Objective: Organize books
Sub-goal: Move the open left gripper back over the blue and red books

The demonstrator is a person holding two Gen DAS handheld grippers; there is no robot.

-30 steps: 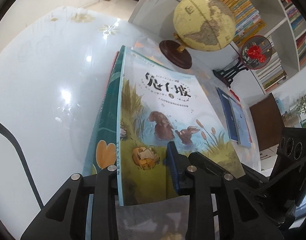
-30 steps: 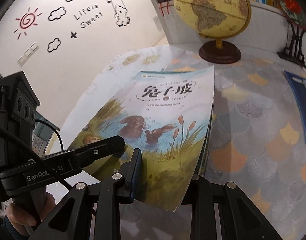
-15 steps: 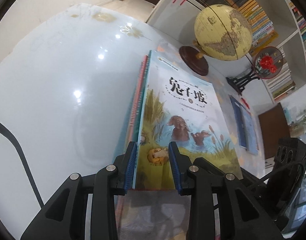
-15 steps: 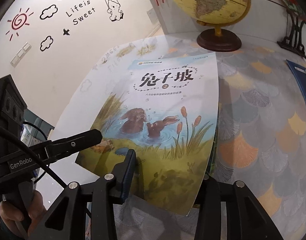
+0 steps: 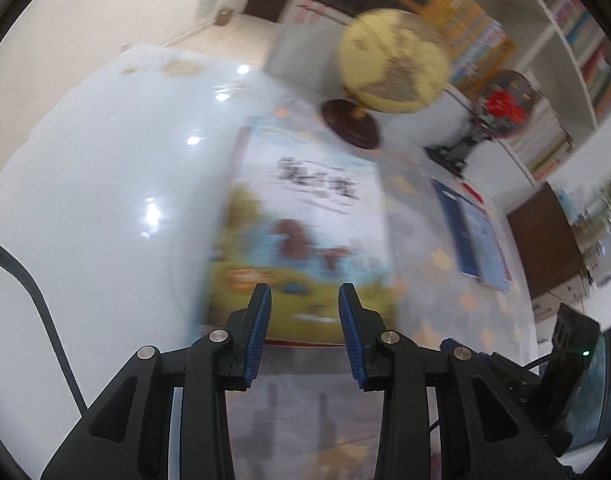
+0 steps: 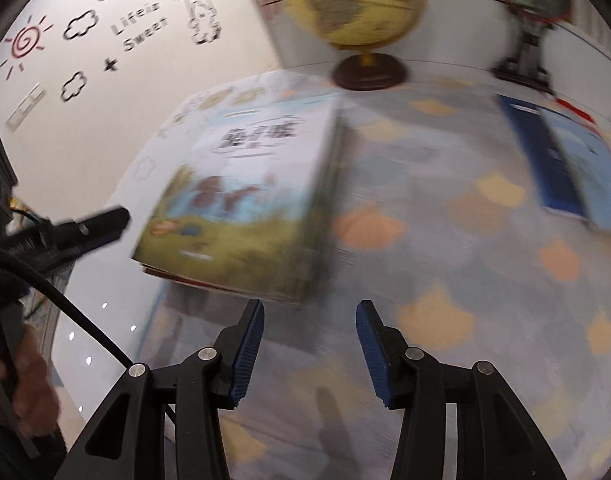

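Note:
A stack of picture books [image 5: 305, 208], its top cover showing rabbits in a pond, lies flat on the table and also appears in the right wrist view [image 6: 241, 200]. My left gripper [image 5: 305, 294] hovers over the stack's near edge, open, the pads touching nothing. My right gripper [image 6: 311, 308] is just short of the stack's near edge, with its jaws opening and nothing between them. One black finger of the left gripper [image 6: 105, 220] points at the stack from the left. A blue book [image 5: 471, 232] lies apart to the right [image 6: 565, 168]. Both views are blurred.
A yellow globe [image 5: 393, 68] on a dark wooden base stands behind the stack. A red ornament on a black stand [image 5: 501, 104] sits further right, with bookshelves [image 5: 561, 80] behind it. The glossy white table [image 5: 85, 200] carries a patterned cloth [image 6: 445, 280]. A hand [image 6: 21, 384] holds the left gripper.
Both grippers have let go of the rabbit book, which now lies flat on the stack. Both have drawn back from it, and the right jaws stand wider.

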